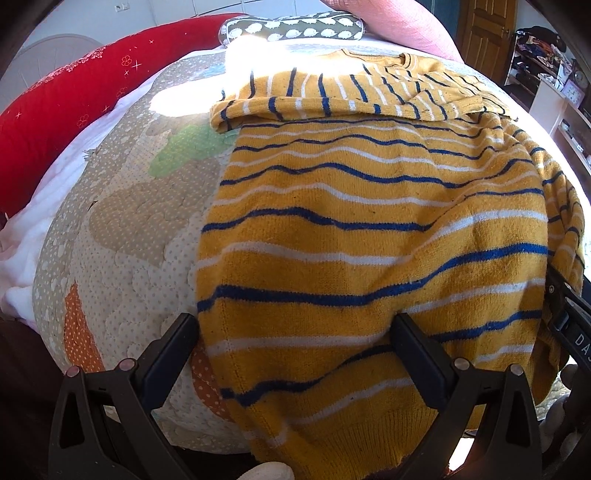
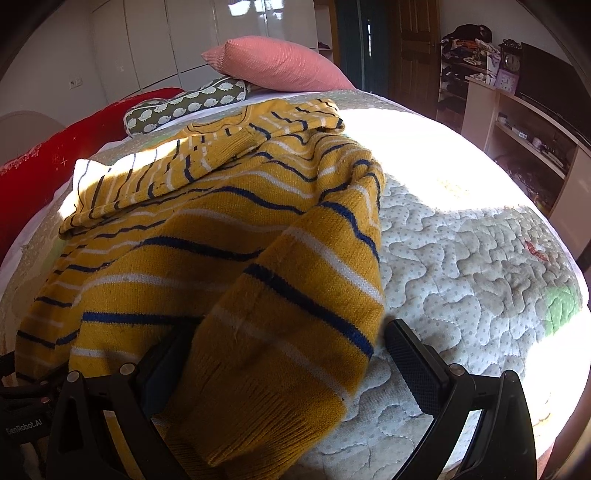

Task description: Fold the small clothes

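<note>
Left wrist view, from the left edge: a red blanket [image 1: 74,92] with small flower marks runs along the upper left, and beside it a quilted bedspread [image 1: 122,229] with dotted patches in beige, green and orange covers the bed. A grey cushion [image 1: 291,27] with a white hedgehog print lies at the top centre, touching a pink pillow [image 1: 406,26] at the upper right. The yellow sweater [image 1: 369,229] with blue and white stripes lies flat on the bedspread, filling the centre and right of the frame, one sleeve [image 1: 332,98] folded across its upper part. The left gripper [image 1: 295,354] sits at the bottom centre with its jaws wide apart, the sweater's lower hem lying between them; the left finger rests on the bedspread just beside the sweater edge, the right finger on the knit. At the right edge, part of the other tool shows against the sweater's side. Right wrist view, from the left: the red blanket again at the upper left, then the sweater across the left and centre, bunched and raised toward the camera. The right gripper [image 2: 291,354] is at the bottom centre, jaws apart, with a fold of the ribbed hem draped between them and covering the left finger; the right finger [image 2: 413,365] stands clear of the cloth above the bedspread. A shelf unit [image 2: 524,125] stands at the far right.
</note>
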A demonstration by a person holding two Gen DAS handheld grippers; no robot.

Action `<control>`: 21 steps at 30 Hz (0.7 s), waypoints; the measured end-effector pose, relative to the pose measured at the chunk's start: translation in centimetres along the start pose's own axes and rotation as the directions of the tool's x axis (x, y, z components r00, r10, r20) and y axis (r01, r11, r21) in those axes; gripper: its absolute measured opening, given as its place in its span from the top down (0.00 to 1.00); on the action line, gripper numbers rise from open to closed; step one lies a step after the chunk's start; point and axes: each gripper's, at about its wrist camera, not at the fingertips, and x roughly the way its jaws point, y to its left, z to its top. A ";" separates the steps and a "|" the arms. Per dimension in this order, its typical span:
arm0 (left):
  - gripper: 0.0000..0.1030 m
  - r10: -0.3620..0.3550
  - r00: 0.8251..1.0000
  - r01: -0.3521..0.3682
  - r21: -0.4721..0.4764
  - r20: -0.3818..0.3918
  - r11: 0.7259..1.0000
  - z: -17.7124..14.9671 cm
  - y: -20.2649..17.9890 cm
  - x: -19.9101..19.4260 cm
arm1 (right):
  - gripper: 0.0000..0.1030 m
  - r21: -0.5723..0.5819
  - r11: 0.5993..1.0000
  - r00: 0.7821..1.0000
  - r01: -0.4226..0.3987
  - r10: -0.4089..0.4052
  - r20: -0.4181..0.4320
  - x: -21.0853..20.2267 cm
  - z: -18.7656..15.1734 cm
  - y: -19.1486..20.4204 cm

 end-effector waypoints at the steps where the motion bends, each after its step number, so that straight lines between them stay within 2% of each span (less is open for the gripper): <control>1: 0.00 -0.001 1.000 0.001 -0.003 0.003 1.000 0.0 0.0 0.0 | 0.01 -0.003 1.000 1.000 0.002 -0.002 0.003 0.0 -0.1 0.0; 10: 0.00 -0.055 0.998 0.056 -0.033 0.033 0.998 -0.7 0.8 0.2 | 0.01 -0.021 0.999 0.999 0.027 -0.026 0.021 0.0 -0.3 0.3; 16: 0.00 -0.022 0.996 0.024 -0.020 0.082 1.000 -1.2 0.3 0.0 | 0.01 -0.041 0.998 0.998 0.039 -0.036 0.053 -0.1 -0.6 0.5; 21: 0.00 0.014 0.997 -0.013 -0.024 0.074 1.000 -1.1 -0.2 0.1 | 0.01 -0.059 0.998 0.996 0.030 -0.025 0.084 -0.2 -1.0 0.5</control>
